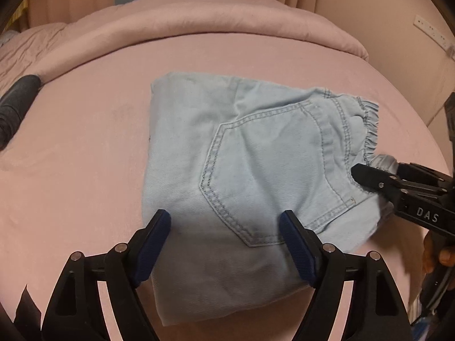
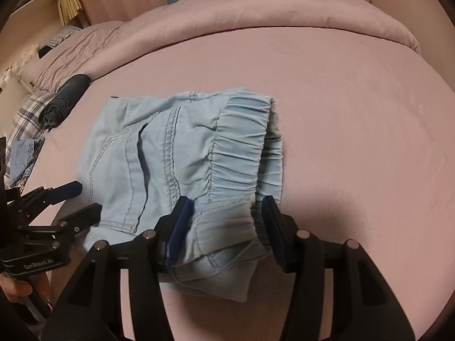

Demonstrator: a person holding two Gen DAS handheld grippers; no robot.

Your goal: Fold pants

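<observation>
Light-blue denim pants (image 1: pixel 236 170) lie folded into a compact stack on the pink bed sheet (image 1: pixel 85 156), back pocket up and elastic waistband (image 2: pixel 241 142) to the right. My left gripper (image 1: pixel 224 224) hovers open over the stack's near edge, and nothing is pinched between its blue pads. It also shows in the right wrist view as the left gripper (image 2: pixel 84 199), beside the pants' left edge. My right gripper (image 2: pixel 226 216) straddles the near waistband corner. Bunched fabric lies between its pads, but the jaws stand apart and do not clamp it. One of its fingers (image 1: pixel 366 177) rests over that corner.
A dark rolled garment (image 2: pixel 65 99) lies at the left of the bed, with plaid cloth (image 2: pixel 25 116) and another light-blue garment (image 2: pixel 22 156) nearby. A rolled pink duvet (image 1: pixel 199 25) borders the far side. A hand (image 1: pixel 438 253) holds the right gripper.
</observation>
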